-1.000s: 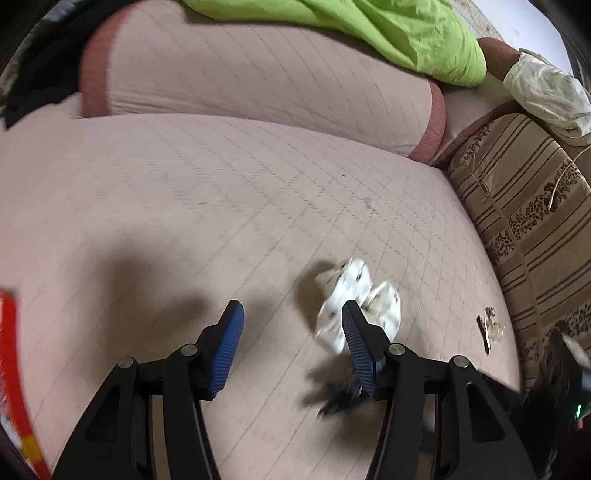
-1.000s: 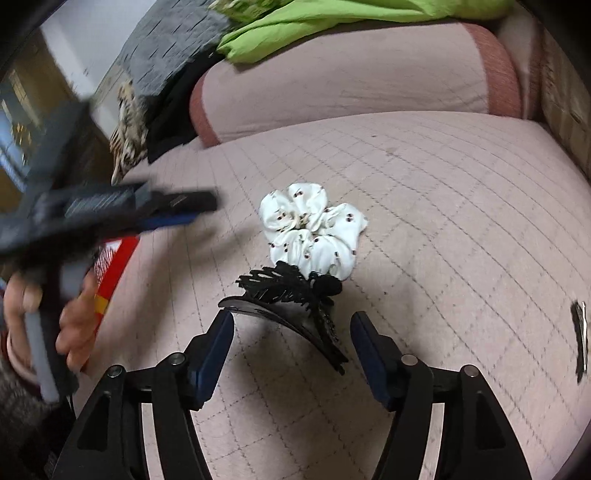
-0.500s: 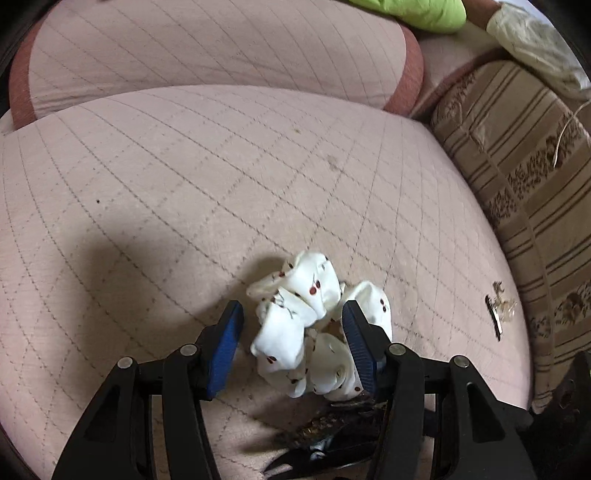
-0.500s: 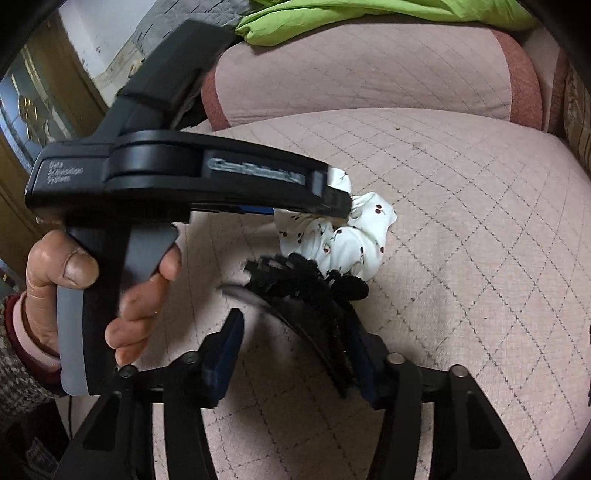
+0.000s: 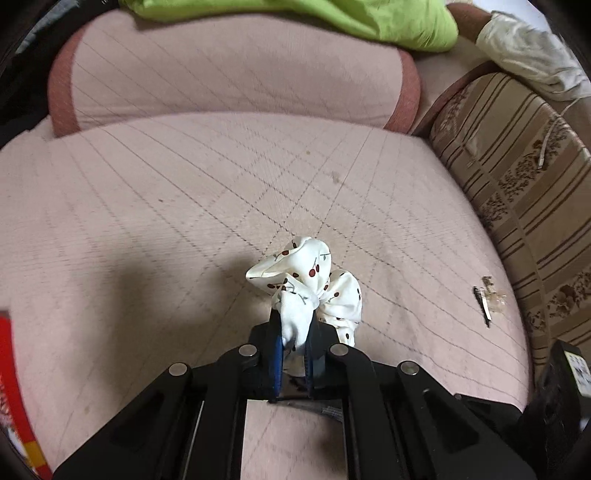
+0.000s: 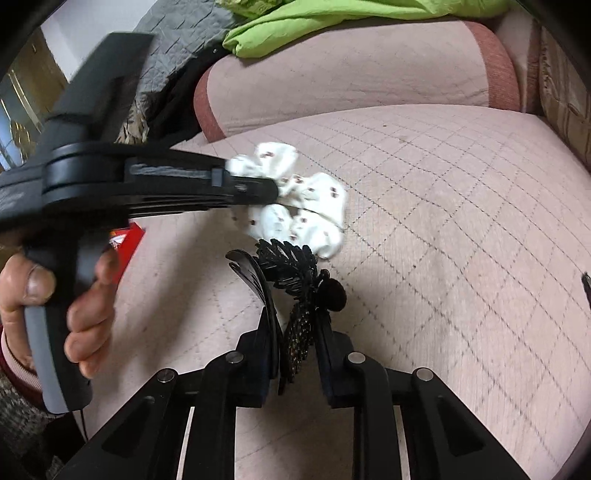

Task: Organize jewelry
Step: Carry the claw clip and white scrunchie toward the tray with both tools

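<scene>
A white scrunchie [image 5: 306, 273] with a cherry print is pinched at one fold by my left gripper [image 5: 293, 325], which is shut on it just above the pink quilted seat cushion [image 5: 166, 206]. The right wrist view shows the same scrunchie [image 6: 310, 218] hanging from the left gripper [image 6: 271, 190], held by a person's hand [image 6: 85, 314]. Just in front, a black leaf-shaped hair claw [image 6: 291, 269] stands between the fingers of my right gripper [image 6: 295, 325]. Its jaws are closing and the pads press on the claw's lower part.
A dark hairpin and small pale trinkets [image 5: 485, 302] lie near the seat's right edge, by the striped sofa arm [image 5: 517, 166]. A red box [image 5: 11, 387] sits at the left. A back cushion [image 5: 221, 74] with green cloth [image 5: 332, 18] on top lies behind.
My left jaws closed on the scrunchie and drew it up from the cushion. My right jaws narrowed onto the black hair claw, which now stands more upright.
</scene>
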{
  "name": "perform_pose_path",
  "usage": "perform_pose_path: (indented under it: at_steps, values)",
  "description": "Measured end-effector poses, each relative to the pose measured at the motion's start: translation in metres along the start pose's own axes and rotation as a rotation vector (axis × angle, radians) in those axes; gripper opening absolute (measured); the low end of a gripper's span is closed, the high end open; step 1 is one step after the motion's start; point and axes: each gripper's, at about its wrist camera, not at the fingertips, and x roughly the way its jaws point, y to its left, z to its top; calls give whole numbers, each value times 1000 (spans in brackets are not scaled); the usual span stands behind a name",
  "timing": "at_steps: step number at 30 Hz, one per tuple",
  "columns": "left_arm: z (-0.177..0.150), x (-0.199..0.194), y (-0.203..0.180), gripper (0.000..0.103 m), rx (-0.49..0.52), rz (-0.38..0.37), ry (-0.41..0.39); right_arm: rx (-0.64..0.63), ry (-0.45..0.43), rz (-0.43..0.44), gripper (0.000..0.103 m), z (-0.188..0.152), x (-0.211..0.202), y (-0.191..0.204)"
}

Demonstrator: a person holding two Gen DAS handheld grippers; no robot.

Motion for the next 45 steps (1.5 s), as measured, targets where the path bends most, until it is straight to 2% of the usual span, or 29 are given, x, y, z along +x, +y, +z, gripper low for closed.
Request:
perform_pose_path:
  at_steps: [6,13,23,33,45]
  values:
    - [-24,-52,9,8,-21,14,-58,24,-24,-3,23,-13,-28,12]
    - [-62,-122,37,8,-61,66,-144,-57,-73,-163,23,-28,-66,53]
    - [-127,-199,54,8,-81,143,-247,-23,-83,-266,23,-34,-88,103]
    - [-172,-226,57,8,-108,179,-273,-36,-87,-352,23,-48,-101,127]
    - [-194,-244,47,8,-88,220,-289,-62,-130,-363,23,-57,-119,145]
